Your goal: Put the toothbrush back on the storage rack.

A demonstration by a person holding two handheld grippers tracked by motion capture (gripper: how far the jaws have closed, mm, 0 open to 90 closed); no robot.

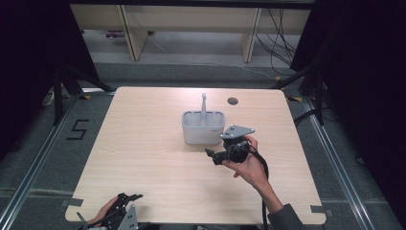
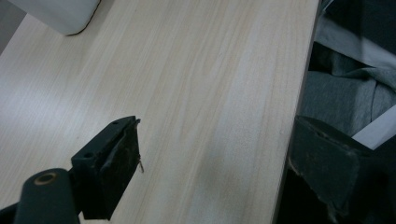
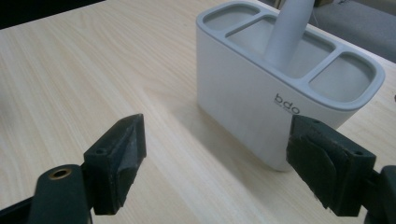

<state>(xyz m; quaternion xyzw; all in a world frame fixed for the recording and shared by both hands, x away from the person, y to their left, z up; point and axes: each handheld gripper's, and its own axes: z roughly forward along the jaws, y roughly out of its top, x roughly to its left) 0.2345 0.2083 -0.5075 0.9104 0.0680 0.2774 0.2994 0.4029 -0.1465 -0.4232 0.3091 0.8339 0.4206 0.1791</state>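
Caddy (image 1: pixel 203 130), white, three grey-rimmed compartments, upright handle in the middle one; stands at the centre of the table (image 1: pixel 143 153). Lettering "bdo" on its side wall, read in the right gripper view. Right gripper (image 1: pixel 214 156): held in a raised hand just right of and nearer than the caddy, jaws wide apart, empty. Left gripper (image 1: pixel 134 197): at the table's near edge, well apart from the caddy, jaws spread, empty.
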